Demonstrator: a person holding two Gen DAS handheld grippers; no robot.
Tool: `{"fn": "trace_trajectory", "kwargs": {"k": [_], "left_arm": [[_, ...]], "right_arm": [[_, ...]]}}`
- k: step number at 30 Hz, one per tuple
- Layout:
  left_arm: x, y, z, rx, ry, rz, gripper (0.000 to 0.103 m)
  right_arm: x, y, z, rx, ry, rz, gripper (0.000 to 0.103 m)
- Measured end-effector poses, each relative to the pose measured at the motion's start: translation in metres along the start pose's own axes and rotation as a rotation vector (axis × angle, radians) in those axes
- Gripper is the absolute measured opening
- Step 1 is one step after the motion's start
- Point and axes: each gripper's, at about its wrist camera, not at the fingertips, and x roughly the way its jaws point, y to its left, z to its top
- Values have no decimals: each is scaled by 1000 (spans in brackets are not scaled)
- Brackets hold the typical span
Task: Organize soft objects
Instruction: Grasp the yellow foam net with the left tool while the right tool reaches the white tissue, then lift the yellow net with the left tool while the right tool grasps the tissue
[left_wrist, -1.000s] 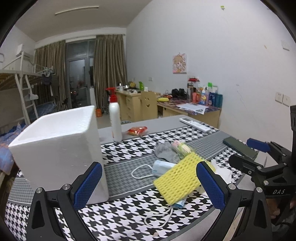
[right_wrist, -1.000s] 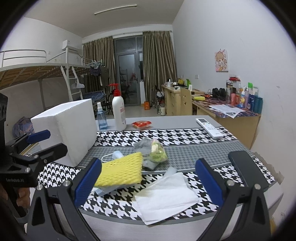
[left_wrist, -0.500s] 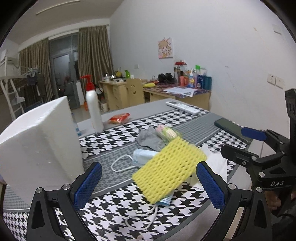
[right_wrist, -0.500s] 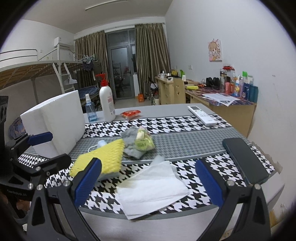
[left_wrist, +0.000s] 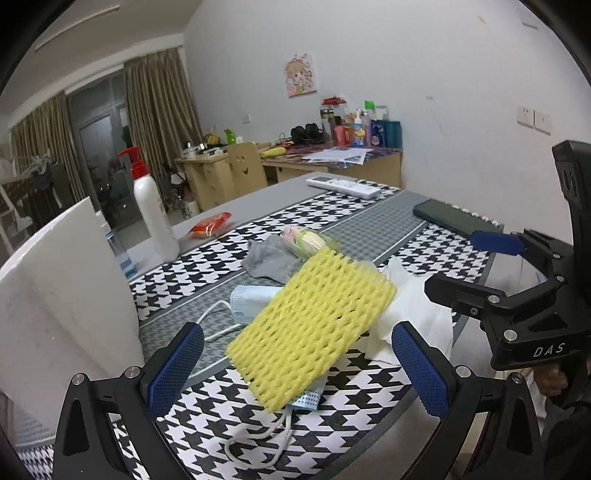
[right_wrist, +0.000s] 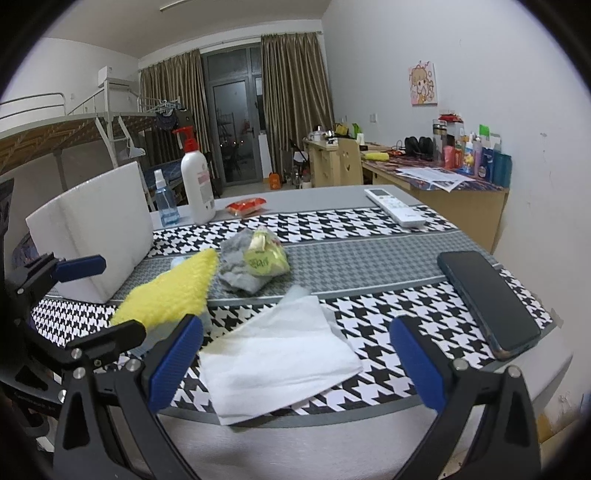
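A yellow foam net sleeve (left_wrist: 314, 328) lies on blue face masks (left_wrist: 251, 299) near the table's front edge; it also shows in the right wrist view (right_wrist: 170, 291). Behind it lie a grey cloth (left_wrist: 269, 258) and a small yellow-green bag (right_wrist: 264, 254). A white tissue (right_wrist: 277, 354) lies at the front. A white foam box (left_wrist: 62, 295) stands at the left. My left gripper (left_wrist: 295, 369) is open, with the yellow sleeve just ahead between its fingers. My right gripper (right_wrist: 295, 362) is open, just in front of the tissue.
A dark phone (right_wrist: 487, 299) lies at the right edge. A white remote (right_wrist: 393, 206), a red snack pack (right_wrist: 245, 205), a pump bottle (right_wrist: 197, 184) and a small spray bottle (right_wrist: 164, 203) stand at the back. The table has a houndstooth cloth (right_wrist: 369, 258).
Both grippers have moved forward toward the table. The left one has swung right, bringing the yellow sleeve between its fingers. The objects have not moved.
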Motion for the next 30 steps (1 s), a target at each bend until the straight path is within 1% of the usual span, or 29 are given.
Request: {"fn": "trace_trajectory", "kwargs": {"k": [7, 10, 12, 13, 15, 18, 22, 27, 30], "left_arm": [[13, -6, 2, 18, 31, 1, 102], [19, -10, 4, 37, 46, -10, 99], [22, -11, 4, 39, 51, -21, 92], [24, -10, 5, 35, 59, -25, 90], [28, -8, 5, 30, 75, -34, 81], [31, -6, 5, 17, 88, -41, 73], [30, -6, 5, 14, 83, -45, 67], [33, -2, 4, -10, 105, -70, 45], [33, 4, 4, -38, 115, -79, 44]], "right_arm": [[5, -6, -3, 18, 14, 6, 102], [7, -9, -4, 23, 21, 1, 102], [9, -12, -5, 31, 28, 0, 102], [10, -13, -5, 34, 31, 4, 102], [12, -15, -6, 33, 38, 13, 102], [15, -13, -8, 27, 47, 16, 102], [19, -12, -9, 24, 54, 29, 102], [21, -8, -9, 17, 65, 39, 101], [22, -7, -9, 15, 66, 40, 101]]}}
